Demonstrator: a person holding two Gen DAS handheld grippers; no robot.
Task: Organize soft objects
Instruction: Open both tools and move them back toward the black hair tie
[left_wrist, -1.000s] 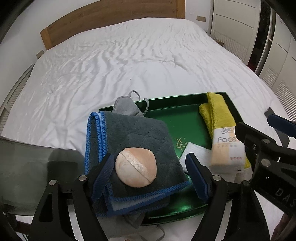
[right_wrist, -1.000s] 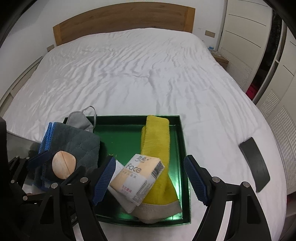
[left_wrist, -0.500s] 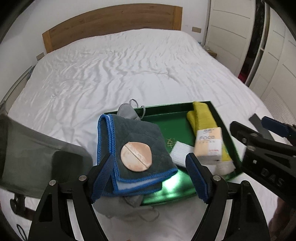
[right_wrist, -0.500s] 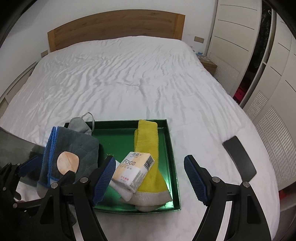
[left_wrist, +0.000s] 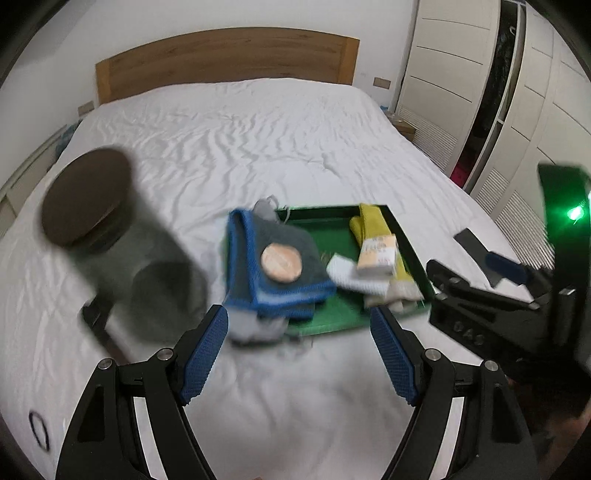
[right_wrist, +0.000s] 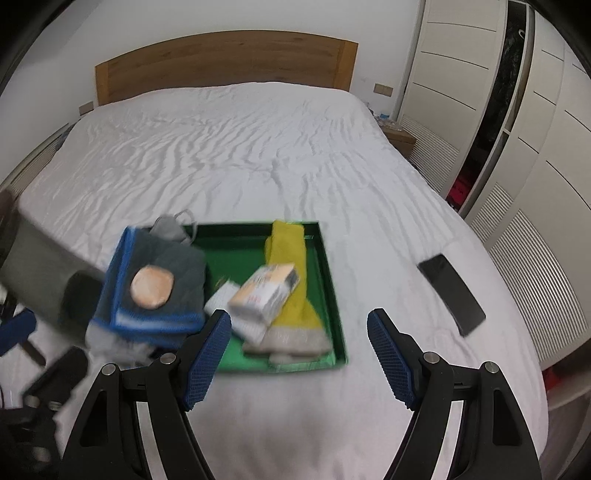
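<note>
A green tray (left_wrist: 332, 240) (right_wrist: 243, 254) lies on the white bed. On its left side rests a folded grey towel with blue edging (left_wrist: 280, 273) (right_wrist: 155, 295), with a round peach puff (left_wrist: 281, 257) (right_wrist: 152, 287) on top and a grey face mask (right_wrist: 170, 226) behind. A yellow cloth (left_wrist: 369, 221) (right_wrist: 286, 247), a tissue pack (left_wrist: 377, 254) (right_wrist: 264, 291) and a white cloth (left_wrist: 345, 275) lie on the right side. My left gripper (left_wrist: 299, 352) and right gripper (right_wrist: 299, 354) are both open and empty, well in front of the tray.
A dark phone (right_wrist: 451, 293) (left_wrist: 476, 247) lies on the bed right of the tray. A blurred grey cylinder with a brown top (left_wrist: 110, 240) stands left of the towel. A wooden headboard (right_wrist: 221, 62) is at the back and white wardrobes (right_wrist: 480, 110) stand on the right.
Both grippers have pulled back and up from the tray, so it looks smaller and farther. Both stayed open and empty. The current frames are motion-blurred.
</note>
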